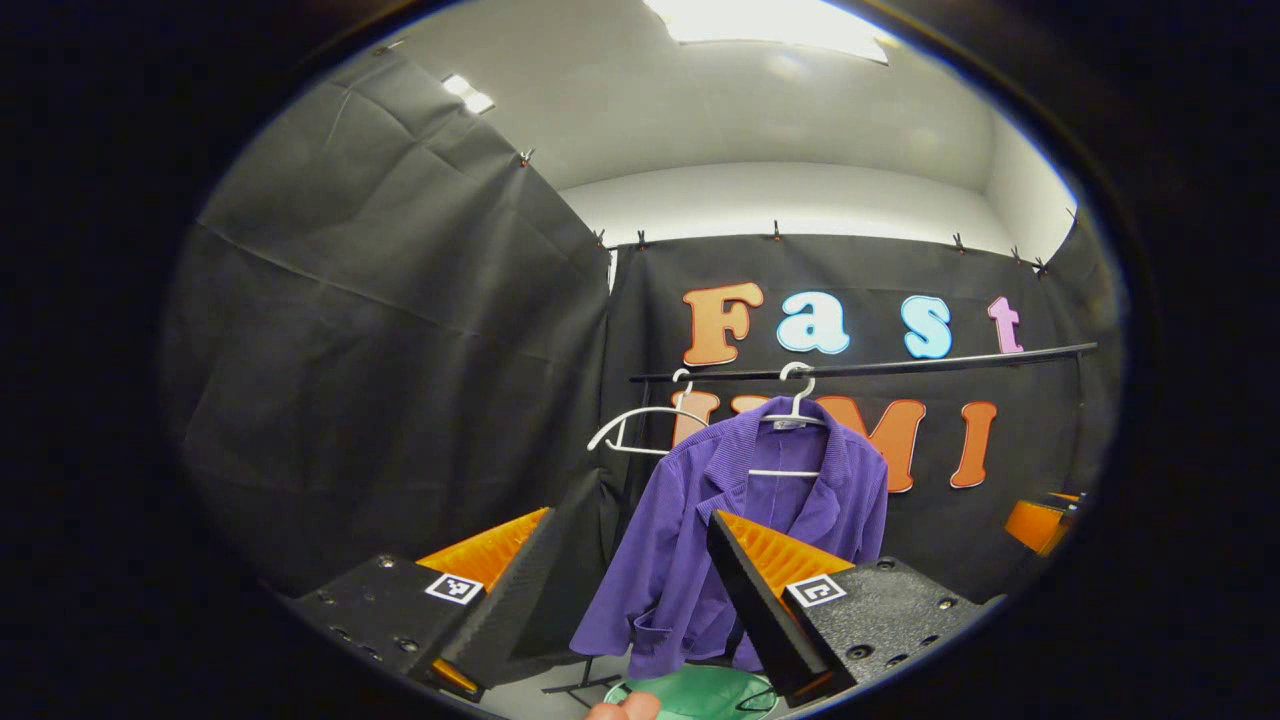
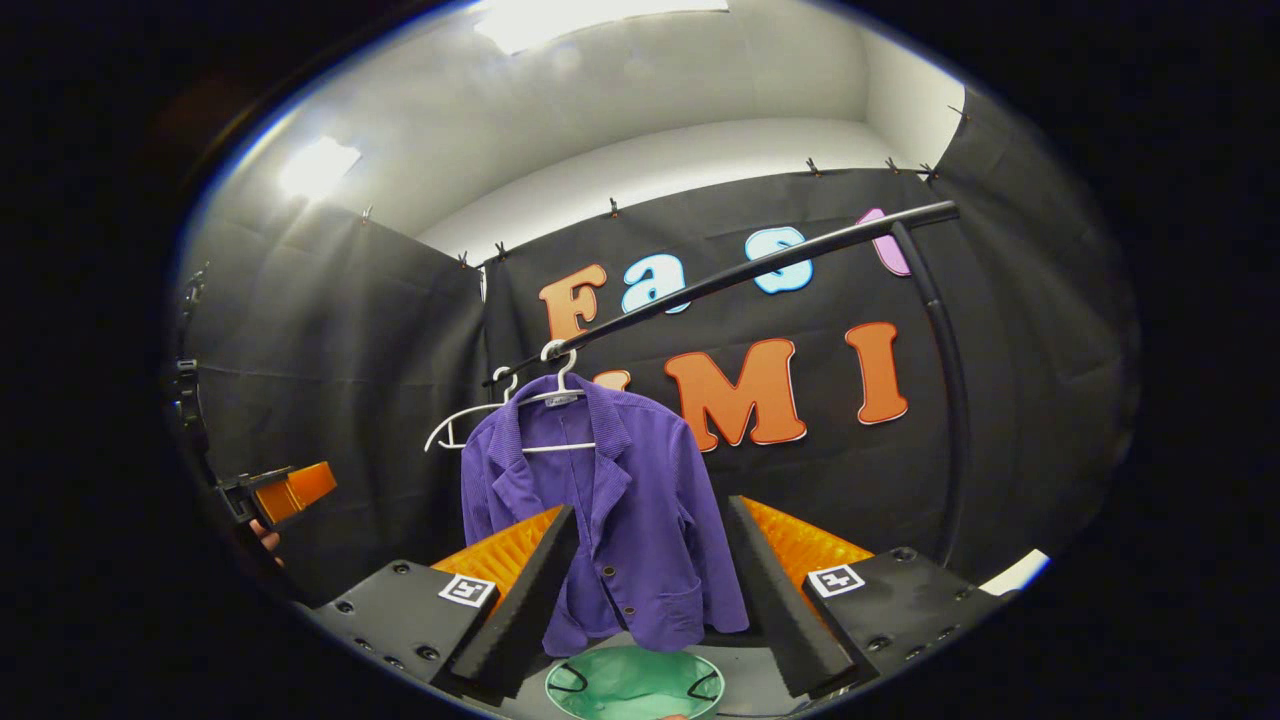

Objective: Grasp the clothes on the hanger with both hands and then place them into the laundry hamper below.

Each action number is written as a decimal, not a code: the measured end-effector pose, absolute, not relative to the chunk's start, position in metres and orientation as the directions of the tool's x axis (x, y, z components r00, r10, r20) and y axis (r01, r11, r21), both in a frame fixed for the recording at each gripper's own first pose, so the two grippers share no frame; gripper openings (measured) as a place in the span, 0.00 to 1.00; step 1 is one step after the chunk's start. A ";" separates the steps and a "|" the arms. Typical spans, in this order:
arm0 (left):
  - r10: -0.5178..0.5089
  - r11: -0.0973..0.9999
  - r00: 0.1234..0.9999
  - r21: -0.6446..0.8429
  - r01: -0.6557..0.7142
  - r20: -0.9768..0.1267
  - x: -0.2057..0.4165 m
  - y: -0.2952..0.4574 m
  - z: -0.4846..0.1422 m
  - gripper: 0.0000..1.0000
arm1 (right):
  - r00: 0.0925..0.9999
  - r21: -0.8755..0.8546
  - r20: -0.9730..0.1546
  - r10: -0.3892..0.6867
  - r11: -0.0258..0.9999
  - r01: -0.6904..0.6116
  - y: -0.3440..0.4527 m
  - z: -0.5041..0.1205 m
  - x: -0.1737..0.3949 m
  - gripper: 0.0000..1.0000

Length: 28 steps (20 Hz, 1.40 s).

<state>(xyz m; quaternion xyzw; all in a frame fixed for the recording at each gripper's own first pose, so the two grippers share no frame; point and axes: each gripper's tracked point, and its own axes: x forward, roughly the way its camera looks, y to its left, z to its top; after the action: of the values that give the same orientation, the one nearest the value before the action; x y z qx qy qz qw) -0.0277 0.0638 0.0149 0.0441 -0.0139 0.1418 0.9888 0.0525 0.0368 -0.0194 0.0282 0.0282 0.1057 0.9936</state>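
Note:
A purple jacket (image 1: 700, 540) (image 2: 620, 510) hangs on a white hanger (image 1: 795, 400) (image 2: 560, 385) from a black rail (image 1: 870, 367) (image 2: 740, 270). Under it on the floor stands a green laundry hamper (image 1: 690, 695) (image 2: 635, 685). My left gripper (image 1: 630, 530) is open, some way in front of the jacket, with nothing between its fingers. My right gripper (image 2: 650, 520) is open too, facing the jacket from a distance and touching nothing. The left gripper (image 2: 285, 492) also appears at the left edge of the right gripper view, and the right gripper (image 1: 1040, 520) at the right edge of the left gripper view.
A second, bare white hanger (image 1: 640, 420) (image 2: 470, 415) hangs on the rail left of the jacket. The rail's upright post (image 2: 950, 400) stands at the right. Black cloth walls close the booth on all sides. A fingertip (image 1: 625, 708) shows at the bottom edge.

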 end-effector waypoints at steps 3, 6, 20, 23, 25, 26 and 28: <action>0.241 0.967 0.970 0.081 -0.244 0.040 0.004 0.068 0.004 0.92 | 0.980 0.039 -0.039 0.197 0.980 -0.195 0.053 -0.029 0.094 0.98; 0.185 0.981 0.983 0.054 -0.186 0.018 0.046 0.080 -0.015 0.95 | 0.983 0.026 -0.046 0.176 0.984 -0.175 0.082 -0.047 0.150 0.98; 0.025 0.999 0.999 0.029 -0.024 -0.038 0.145 0.143 -0.069 0.95 | 0.985 -0.090 -0.167 0.052 0.994 -0.068 0.159 -0.195 0.346 0.94; 0.060 0.997 0.998 0.045 -0.058 -0.031 0.145 0.137 -0.071 0.95 | 0.978 -0.084 -0.205 0.049 0.994 -0.068 0.150 -0.212 0.362 0.94; 0.081 0.996 0.996 0.038 -0.080 -0.028 0.143 0.126 -0.073 0.95 | 0.978 -0.064 -0.203 0.046 0.996 -0.060 0.139 -0.212 0.370 0.80; 0.092 0.996 0.995 0.023 -0.092 -0.035 0.142 0.120 -0.077 0.95 | 0.976 -0.055 -0.210 0.060 0.996 -0.073 0.133 -0.211 0.367 0.66; 0.098 0.995 0.994 -0.016 -0.099 -0.054 0.143 0.104 -0.087 0.95 | 0.976 -0.036 -0.205 0.069 0.996 -0.078 0.115 -0.202 0.359 0.37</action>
<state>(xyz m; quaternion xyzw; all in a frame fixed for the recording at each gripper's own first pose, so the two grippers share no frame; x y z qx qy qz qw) 0.1433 0.1036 -0.0874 -0.0092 0.0268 0.0494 0.9984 0.3592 0.1145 -0.2019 -0.0220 0.1023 0.0371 0.9938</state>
